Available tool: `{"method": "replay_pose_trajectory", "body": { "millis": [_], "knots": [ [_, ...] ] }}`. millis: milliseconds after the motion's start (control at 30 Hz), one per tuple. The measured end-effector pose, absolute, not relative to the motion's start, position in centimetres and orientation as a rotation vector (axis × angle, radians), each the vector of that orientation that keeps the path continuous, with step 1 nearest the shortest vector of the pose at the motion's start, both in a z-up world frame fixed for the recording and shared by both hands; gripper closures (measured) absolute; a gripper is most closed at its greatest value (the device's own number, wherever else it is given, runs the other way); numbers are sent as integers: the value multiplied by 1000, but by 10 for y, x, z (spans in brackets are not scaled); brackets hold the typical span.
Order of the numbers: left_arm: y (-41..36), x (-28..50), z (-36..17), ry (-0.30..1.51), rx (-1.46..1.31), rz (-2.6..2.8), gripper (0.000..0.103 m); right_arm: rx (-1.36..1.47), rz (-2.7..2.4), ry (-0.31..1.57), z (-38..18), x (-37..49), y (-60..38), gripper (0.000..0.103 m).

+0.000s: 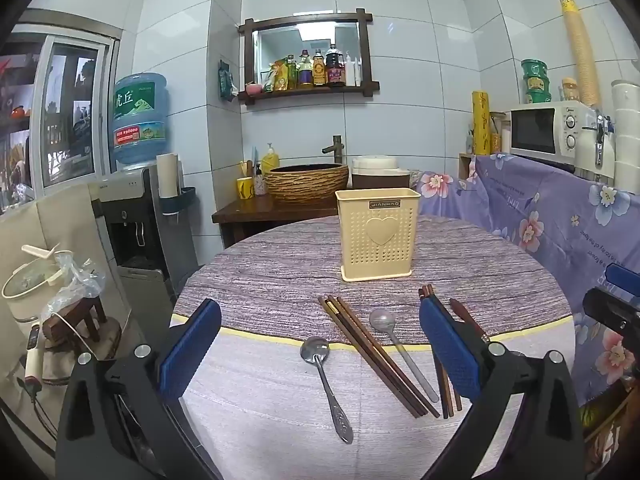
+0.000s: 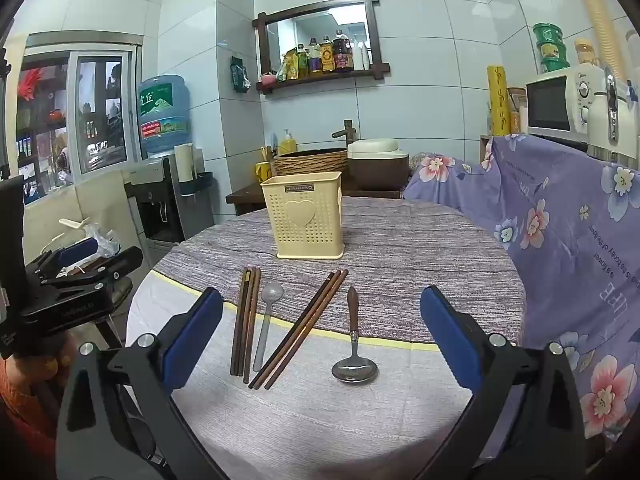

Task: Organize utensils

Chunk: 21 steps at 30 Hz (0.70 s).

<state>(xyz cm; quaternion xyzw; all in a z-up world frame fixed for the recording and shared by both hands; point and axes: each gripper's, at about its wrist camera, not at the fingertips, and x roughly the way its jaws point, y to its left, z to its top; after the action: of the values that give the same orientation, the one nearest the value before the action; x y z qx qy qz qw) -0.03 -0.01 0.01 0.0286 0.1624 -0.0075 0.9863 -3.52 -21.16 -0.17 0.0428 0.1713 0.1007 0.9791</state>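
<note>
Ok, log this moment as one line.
left tool: open, empty | right tool: open, empty | spoons, chopsticks: loose on table | holder: upright, no utensils seen inside

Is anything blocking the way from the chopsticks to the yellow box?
Nothing visible does. The chopsticks lie flat on the table, with only bare tablecloth between them and the yellow holder. Both grippers are open and empty.

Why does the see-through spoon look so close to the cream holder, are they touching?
Apart. The right wrist view shows bare tablecloth between the see-through spoon and the cream holder, which stands farther back.
</note>
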Motion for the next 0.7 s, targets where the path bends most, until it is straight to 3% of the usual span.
{"method": "replay_pose_trajectory", "body": {
  "millis": [700],
  "knots": [
    [-3, -1, 3, 330, 60, -33, 5, 83, 202, 351, -1, -36, -211, 5]
  ]
}}
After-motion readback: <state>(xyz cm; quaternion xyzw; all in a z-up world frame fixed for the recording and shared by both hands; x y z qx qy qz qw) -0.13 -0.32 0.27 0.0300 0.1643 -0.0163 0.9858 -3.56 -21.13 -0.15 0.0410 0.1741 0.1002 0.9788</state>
